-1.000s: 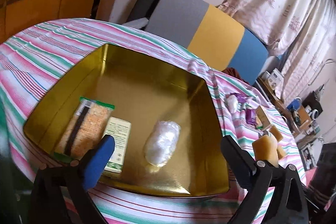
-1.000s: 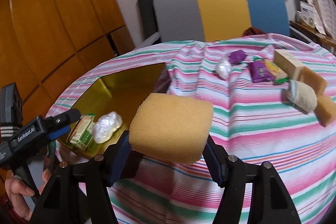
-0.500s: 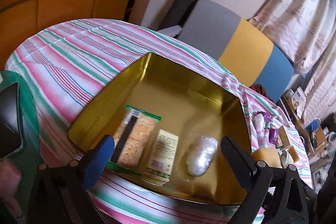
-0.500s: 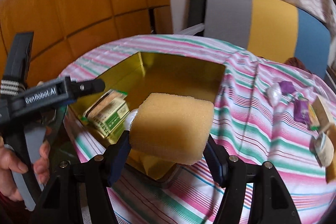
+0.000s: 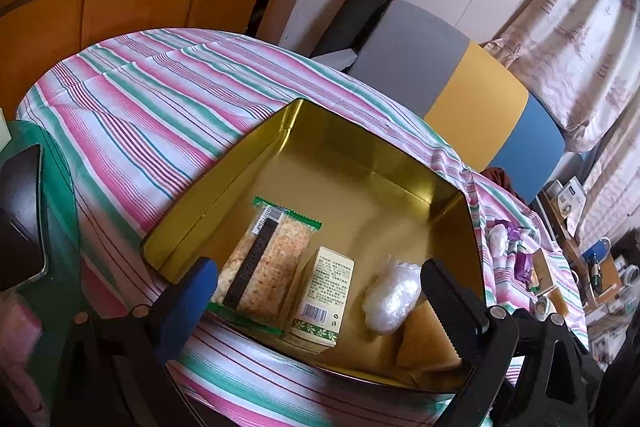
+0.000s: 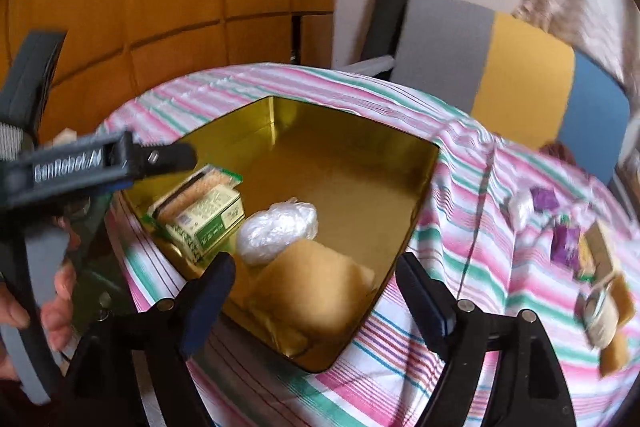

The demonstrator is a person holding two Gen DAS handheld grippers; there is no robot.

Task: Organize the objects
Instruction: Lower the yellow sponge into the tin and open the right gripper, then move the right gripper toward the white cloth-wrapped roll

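A gold tin (image 5: 360, 155) (image 6: 344, 131) sits on the striped tablecloth. In it lie a cracker packet (image 5: 264, 259) (image 6: 200, 187), a small green-and-cream box (image 5: 324, 295) (image 6: 208, 223), a clear plastic-wrapped lump (image 5: 392, 295) (image 6: 276, 227) and a yellow sponge (image 5: 424, 339) (image 6: 316, 291) in the near right corner. My right gripper (image 6: 316, 291) is open above the sponge, which lies free between the fingers. My left gripper (image 5: 320, 291) is open and empty over the tin's near edge; it shows at the left of the right wrist view (image 6: 100, 163).
More loose items lie on the cloth to the right: purple wrappers (image 6: 564, 239), a white wrapped lump (image 6: 520, 211), sponges and a roll (image 6: 604, 311). A grey, yellow and blue chair (image 5: 460, 91) stands behind the table. A phone (image 5: 20, 223) lies at left.
My right gripper moved over the tin, opened and let go of the yellow sponge, which now lies in the tin. My left gripper drew back toward the tin's near left edge.
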